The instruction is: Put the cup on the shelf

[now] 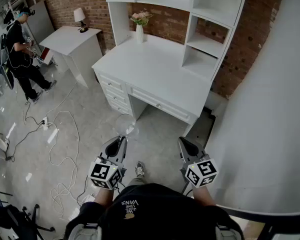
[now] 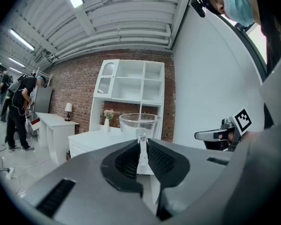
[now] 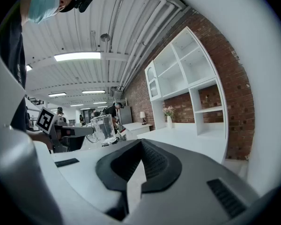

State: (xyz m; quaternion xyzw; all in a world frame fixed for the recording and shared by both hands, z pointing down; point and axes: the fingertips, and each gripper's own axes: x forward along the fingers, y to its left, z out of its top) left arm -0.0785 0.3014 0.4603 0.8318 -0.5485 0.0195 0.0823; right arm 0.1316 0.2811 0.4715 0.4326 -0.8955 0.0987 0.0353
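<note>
A clear glass cup (image 1: 126, 125) hangs in the air in front of the white desk (image 1: 155, 69), below its front edge. My left gripper (image 1: 121, 143) is shut on the cup's handle; in the left gripper view the handle (image 2: 141, 149) stands pinched between the black pads, with the bowl of the cup (image 2: 139, 122) just beyond the left gripper (image 2: 141, 142). My right gripper (image 1: 185, 144) is held beside it, apart from the cup; its tips (image 3: 140, 142) meet with nothing between them. The white shelf unit (image 1: 205, 44) rises at the desk's back, with open compartments.
A white vase of flowers (image 1: 140, 26) stands at the desk's back left. A small white table with a lamp (image 1: 72, 36) is further left, and a person (image 1: 20, 49) stands beside it. Cables (image 1: 60, 134) lie on the floor. A white wall (image 1: 270, 124) is close on the right.
</note>
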